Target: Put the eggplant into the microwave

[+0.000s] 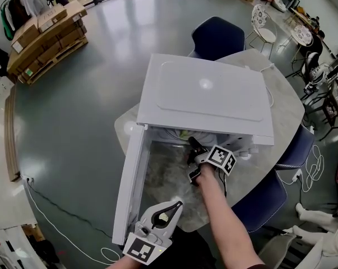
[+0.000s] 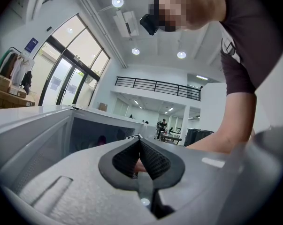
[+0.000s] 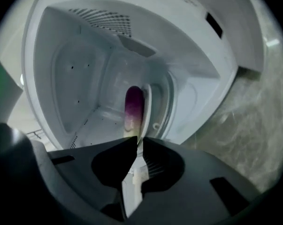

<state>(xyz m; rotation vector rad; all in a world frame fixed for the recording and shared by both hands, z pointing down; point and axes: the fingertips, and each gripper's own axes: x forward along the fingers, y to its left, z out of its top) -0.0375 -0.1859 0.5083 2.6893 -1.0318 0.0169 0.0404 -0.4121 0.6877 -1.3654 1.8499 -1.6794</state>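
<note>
Mid-worktop [image 1: 286, 114], the microwave [image 1: 205, 91] gapes, door [image 1: 129, 189] swung wide. Left gripper [image 2: 139, 142] waits pinched together, empty, by the door. Right gripper [image 3: 134, 142] clamps the rim of a plate [image 3: 145, 108], the eggplant [image 3: 133, 104] riding on it inside the cavity: placing step, I'd say. Next: lower gently, let go.

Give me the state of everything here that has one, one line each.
microwave, door swung open
eggplant, lying on a plate inside the microwave
plate, gripped by its rim
right gripper, shut on the plate's rim
left gripper, shut, holding nothing
</note>
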